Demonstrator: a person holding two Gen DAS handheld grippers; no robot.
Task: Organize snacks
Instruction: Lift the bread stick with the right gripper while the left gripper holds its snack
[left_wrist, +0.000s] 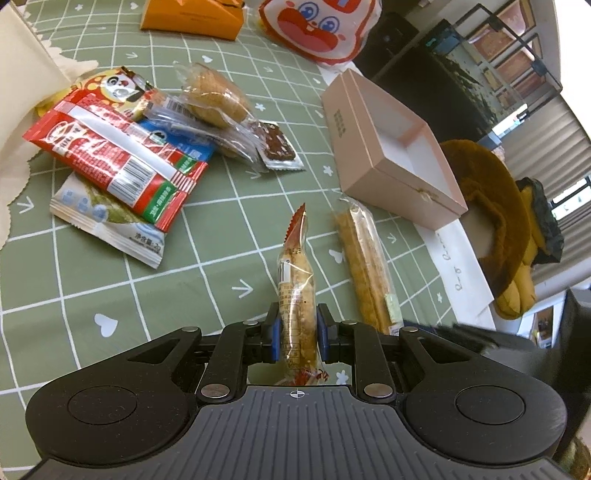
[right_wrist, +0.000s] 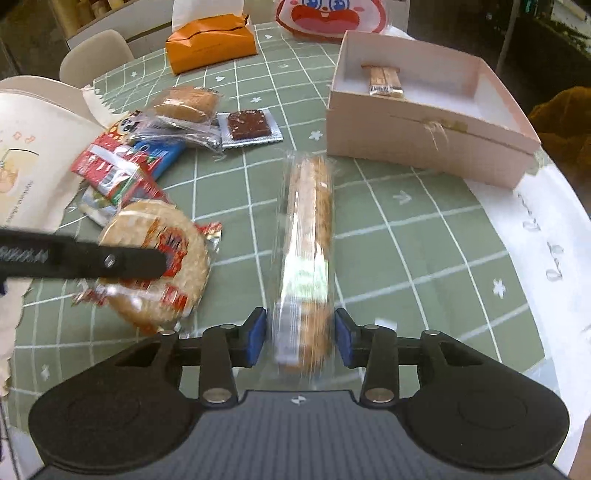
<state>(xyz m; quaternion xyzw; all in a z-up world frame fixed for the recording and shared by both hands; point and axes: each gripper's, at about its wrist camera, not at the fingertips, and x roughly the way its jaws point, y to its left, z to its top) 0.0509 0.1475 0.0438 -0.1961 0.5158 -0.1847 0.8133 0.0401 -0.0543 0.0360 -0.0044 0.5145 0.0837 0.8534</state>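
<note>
Snacks mostly lie piled (left_wrist: 122, 147) on the bench (left_wrist: 221, 280); in the left view the left tool (left_wrist: 298, 332) pinches 1 cracker pack (left_wrist: 297, 291). In the right view, the box (right_wrist: 424, 122) holds 1 bar (right_wrist: 384, 79), and the right tool (right_wrist: 301, 338) straddles a long pack (right_wrist: 308, 236), pads not pressing.

Green white-grid tablecloth (right_wrist: 406, 240), pink box (right_wrist: 424, 147), orange bag (right_wrist: 210, 48).
</note>
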